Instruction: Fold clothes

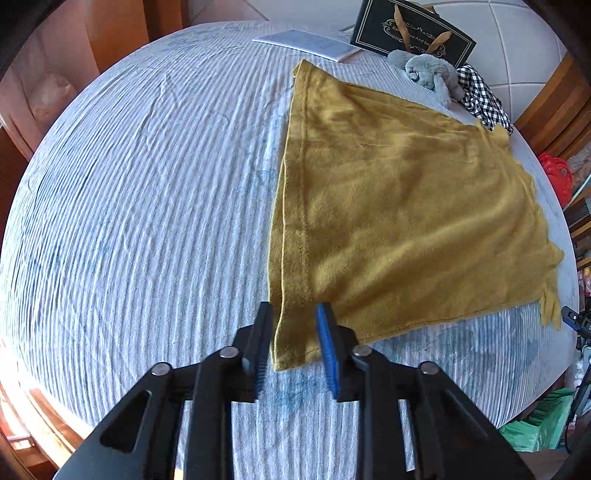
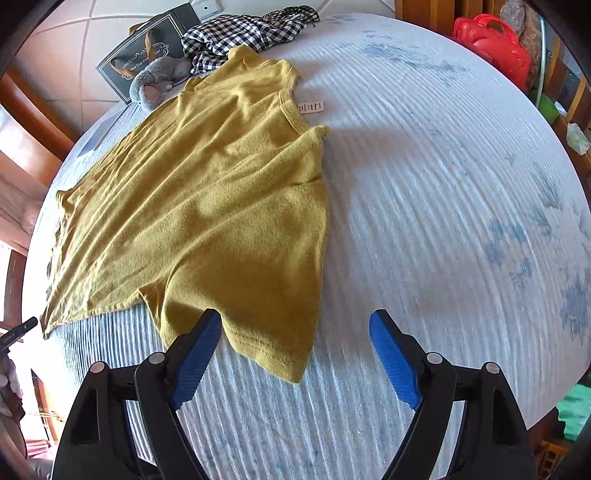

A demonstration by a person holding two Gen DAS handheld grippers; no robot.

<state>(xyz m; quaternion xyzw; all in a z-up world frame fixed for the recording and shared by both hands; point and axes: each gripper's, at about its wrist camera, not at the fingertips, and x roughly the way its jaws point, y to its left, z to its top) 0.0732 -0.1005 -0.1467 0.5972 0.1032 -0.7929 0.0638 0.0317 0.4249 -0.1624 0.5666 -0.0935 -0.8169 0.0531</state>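
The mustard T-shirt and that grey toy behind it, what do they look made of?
The mustard T-shirt looks like soft knit cotton with a matte, slightly fuzzy face; stitched hems and limp folds suggest it. The grey toy seems plush, synthetic fur probably: its nap looks short and fluffy. Neither fibre can be confirmed.

A striped bedsheet [image 1: 147,206] covers the surface. At its far edge: a black gift bag [image 1: 413,31] (gold lettering), a grey plush toy [image 1: 430,72], checked cloth [image 2: 243,37], a white booklet [image 1: 306,44]. Red plastic item [image 2: 491,44] beyond.
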